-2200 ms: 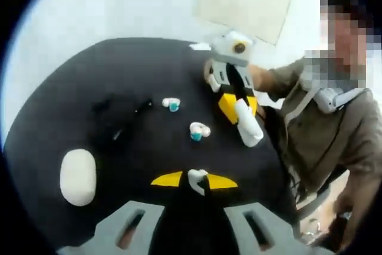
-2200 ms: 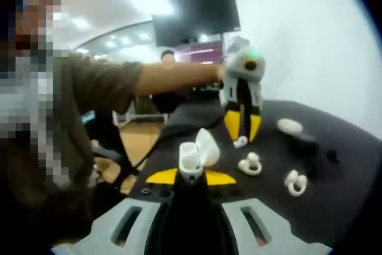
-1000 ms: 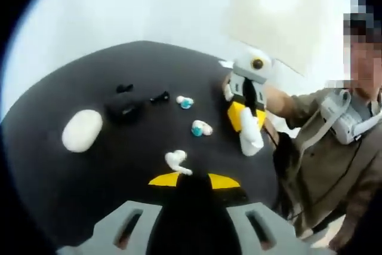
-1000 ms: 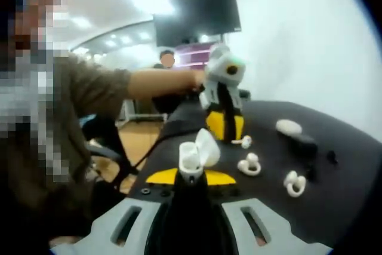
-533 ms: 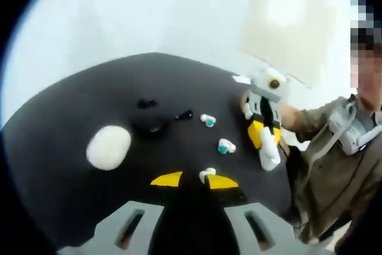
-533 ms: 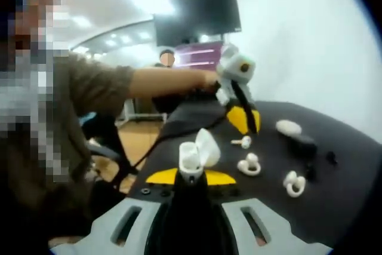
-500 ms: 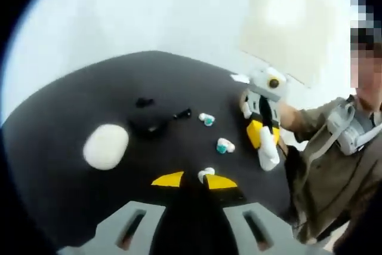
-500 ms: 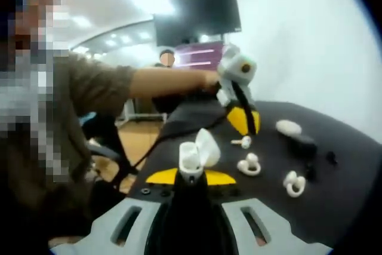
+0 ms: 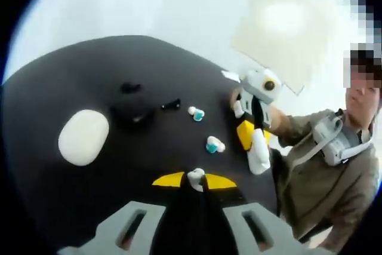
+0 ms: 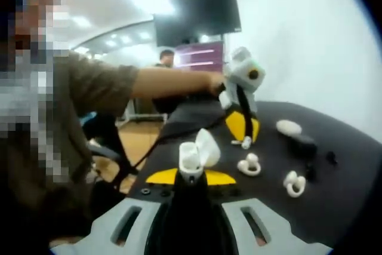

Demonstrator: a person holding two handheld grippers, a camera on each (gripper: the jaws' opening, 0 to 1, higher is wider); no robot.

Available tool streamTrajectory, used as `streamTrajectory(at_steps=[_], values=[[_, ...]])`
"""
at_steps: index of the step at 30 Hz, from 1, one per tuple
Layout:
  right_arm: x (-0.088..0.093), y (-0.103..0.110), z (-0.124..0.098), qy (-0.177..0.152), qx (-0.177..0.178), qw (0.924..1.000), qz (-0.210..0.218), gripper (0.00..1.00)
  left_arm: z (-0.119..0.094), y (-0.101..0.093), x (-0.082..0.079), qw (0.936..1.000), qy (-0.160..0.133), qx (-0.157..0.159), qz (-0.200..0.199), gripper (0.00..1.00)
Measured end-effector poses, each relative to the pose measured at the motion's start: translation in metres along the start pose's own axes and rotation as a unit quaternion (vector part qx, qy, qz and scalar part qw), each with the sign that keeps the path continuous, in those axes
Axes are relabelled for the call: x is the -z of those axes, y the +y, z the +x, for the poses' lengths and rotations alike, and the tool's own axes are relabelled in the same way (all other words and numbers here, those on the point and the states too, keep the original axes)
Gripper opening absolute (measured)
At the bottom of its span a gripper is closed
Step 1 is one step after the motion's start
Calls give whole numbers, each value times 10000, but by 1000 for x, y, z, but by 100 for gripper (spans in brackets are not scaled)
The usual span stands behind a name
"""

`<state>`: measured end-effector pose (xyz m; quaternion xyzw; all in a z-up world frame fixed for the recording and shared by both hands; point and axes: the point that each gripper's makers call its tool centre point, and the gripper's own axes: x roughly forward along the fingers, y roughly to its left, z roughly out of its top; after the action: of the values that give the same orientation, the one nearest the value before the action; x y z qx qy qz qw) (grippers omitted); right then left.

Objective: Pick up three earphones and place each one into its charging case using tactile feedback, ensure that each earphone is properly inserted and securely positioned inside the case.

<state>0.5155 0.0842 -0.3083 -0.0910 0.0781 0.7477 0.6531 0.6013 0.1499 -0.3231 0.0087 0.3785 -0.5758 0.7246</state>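
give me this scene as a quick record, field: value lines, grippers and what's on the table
left gripper: shut on a white earphone
right gripper: shut on an open white charging case, lid up
loose earphones: two white ones with teal parts, near one, far one
closed white case: lying on the table, apart from the earphones
black case: beyond the white one, with small black pieces nearby
table: black top
person: olive sleeves, holding both grippers

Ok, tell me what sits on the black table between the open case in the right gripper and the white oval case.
In the right gripper view, one white ear-hook earphone lies between the open case and the white oval case. The left gripper holds another nearby.
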Motion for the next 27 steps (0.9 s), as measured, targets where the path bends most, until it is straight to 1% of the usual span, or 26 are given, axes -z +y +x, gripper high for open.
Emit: streamTrajectory(at_steps=[4, 6, 7, 9, 10, 11, 13, 14, 15, 16, 17, 19, 20, 21, 22, 23, 24, 25, 27], values=[[0, 0, 0, -3, -3, 10000, 5, 17, 2, -6, 3, 10000, -42, -59, -7, 9], [0, 0, 0, -4, -3, 10000, 4, 17, 1, -6, 2, 9996, -124, -238, 59, 9], [0, 0, 0, -4, -3, 10000, 4, 17, 0, -5, 1, 9991, -187, -361, 154, 9], [0, 0, 0, -4, -2, 10000, 6, 17, -3, -7, 1, 9964, -313, -594, 515, 9], [0, 0, 0, -5, -3, 10000, 10, 17, -4, -10, 1, 9942, -412, -712, 687, 9], [0, 0, 0, -7, -3, 10000, 12, 17, -6, -11, 1, 9906, -490, -906, 898, 9], [0, 0, 0, -6, -2, 10000, 20, 17, -11, -14, 1, 9796, -739, -1298, 1345, 9], [0, 0, 0, -6, -2, 10000, 17, 17, -13, -19, 2, 9743, -883, -1418, 1511, 9], [0, -1, 0, -5, -1, 10000, 19, 17, -14, -21, 3, 9707, -974, -1528, 1580, 9], [0, -1, 0, -4, 0, 10000, 18, 17, -17, -24, 6, 9619, -1083, -1743, 1806, 9], [0, -1, 0, -5, 0, 10000, 21, 17, -19, -26, 6, 9555, -1219, -1878, 1919, 9], [0, -1, 0, -6, -2, 10000, 39, 17, -25, -33, 4, 9456, -1447, -2034, 2084, 9], [0, -2, 0, -4, 1, 10000, 48, 17, -28, -38, 0, 9408, -1630, -2081, 2121, 9], [0, -2, 0, -2, 7, 10000, 46, 17, -32, -43, -4, 9337, -1770, -2156, 2245, 8], [0, -2, 0, -1, 12, 10000, 36, 17, -35, -49, -8, 9244, -1818, -2213, 2518, 8], [0, -2, 0, 1, 16, 10000, 33, 17, -37, -58, -12, 9184, -1849, -2201, 2719, 8], [0, -2, 0, 1, 17, 10000, 41, 17, -39, -71, -19, 9120, -1920, -2142, 2924, 8], [0, -2, 0, 1, 18, 10000, 47, 17, -39, -79, -23, 9095, -1970, -2063, 3023, 8], [0, -3, -1, -4, 18, 10000, 67, 17, -39, -101, -33, 8982, -2096, -1922, 3353, 8]])
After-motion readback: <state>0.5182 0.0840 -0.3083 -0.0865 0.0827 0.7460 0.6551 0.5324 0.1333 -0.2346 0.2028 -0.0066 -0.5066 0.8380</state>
